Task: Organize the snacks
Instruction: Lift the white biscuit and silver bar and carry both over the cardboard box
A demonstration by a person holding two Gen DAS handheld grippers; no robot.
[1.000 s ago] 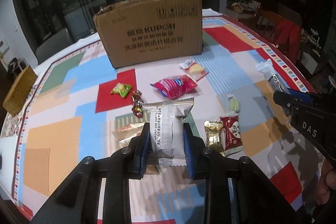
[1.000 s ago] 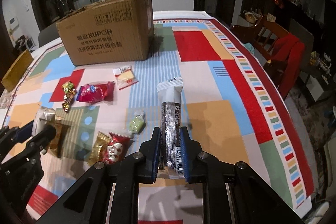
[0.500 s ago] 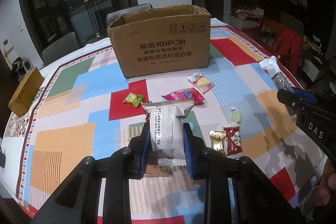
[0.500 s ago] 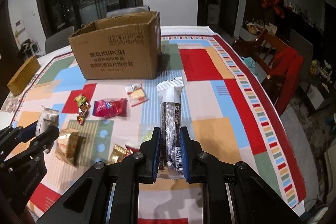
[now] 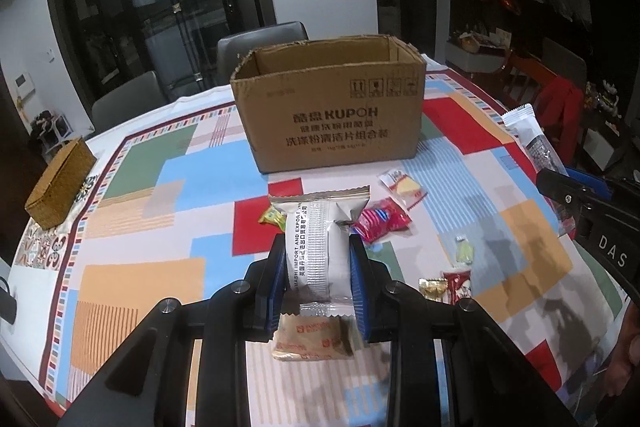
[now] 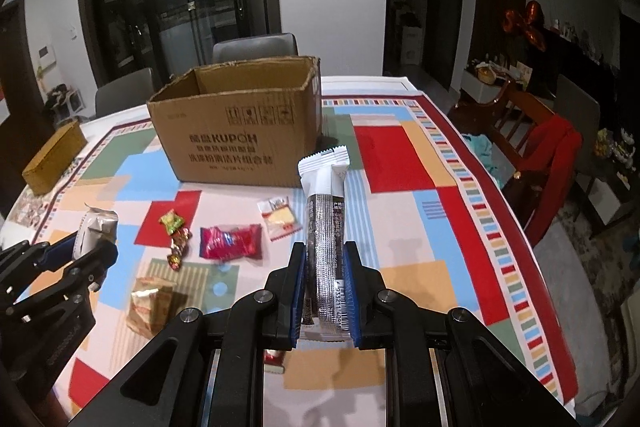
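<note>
My left gripper point(image 5: 318, 247) is shut on a silver snack packet point(image 5: 320, 227), held upright above the table. My right gripper point(image 6: 324, 255) is shut on a long silver-and-black stick packet point(image 6: 326, 223), also off the table. An open cardboard box point(image 5: 328, 115) stands ahead of both, its top empty as far as I can see. Loose snacks lie between me and the box: a red packet point(image 6: 230, 241), a wafer packet point(image 6: 280, 217), a green candy point(image 6: 172, 221) and a beige packet point(image 5: 312, 341) below the left gripper.
The patterned tablecloth point(image 6: 404, 163) covers a round table. A woven box point(image 5: 60, 185) sits at the left edge. A wooden chair with a red garment point(image 6: 552, 151) stands at the right, and grey chairs point(image 6: 256, 47) stand behind the cardboard box.
Both grippers have risen with their packets still held. The box's open top has come into sight, and the loose snacks now lie farther below.
</note>
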